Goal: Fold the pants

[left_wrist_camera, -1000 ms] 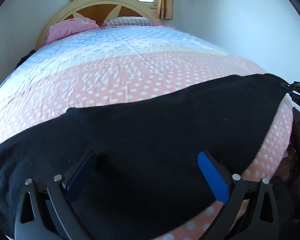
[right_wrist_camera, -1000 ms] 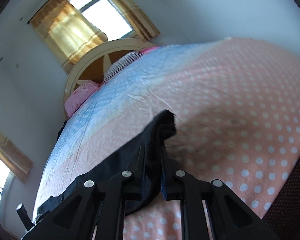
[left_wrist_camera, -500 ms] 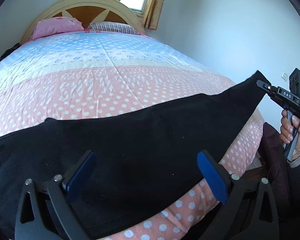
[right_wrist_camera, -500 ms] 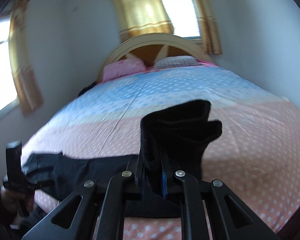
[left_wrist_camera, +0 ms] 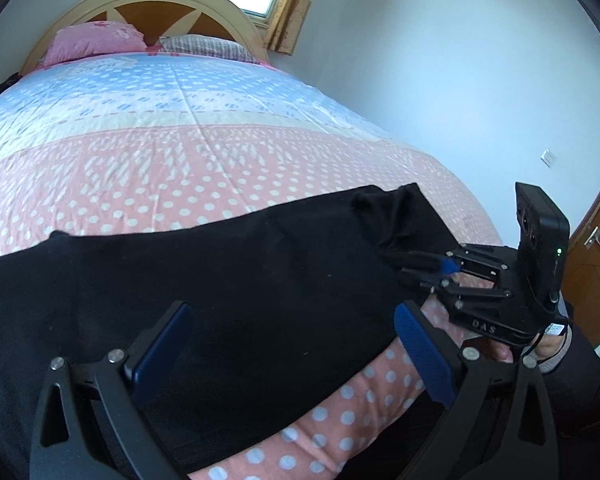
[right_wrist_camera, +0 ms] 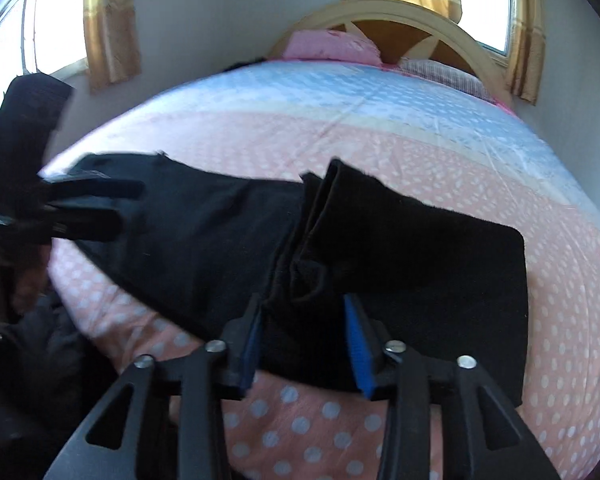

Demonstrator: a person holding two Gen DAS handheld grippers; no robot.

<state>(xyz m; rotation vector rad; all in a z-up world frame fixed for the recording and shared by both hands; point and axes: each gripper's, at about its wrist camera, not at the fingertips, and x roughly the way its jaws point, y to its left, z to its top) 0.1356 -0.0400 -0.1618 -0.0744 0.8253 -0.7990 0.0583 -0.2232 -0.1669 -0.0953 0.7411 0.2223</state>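
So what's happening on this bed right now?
A person with a tool in each hand is folding black pants on a dotted bedspread. The right tool has just been opening, with the folded-over leg end lying loose between its fingers. The left tool hangs open over the pants.

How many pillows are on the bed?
2: a pink pillow at the headboard's left, and a striped pillow beside it on the right. Others may be hidden.
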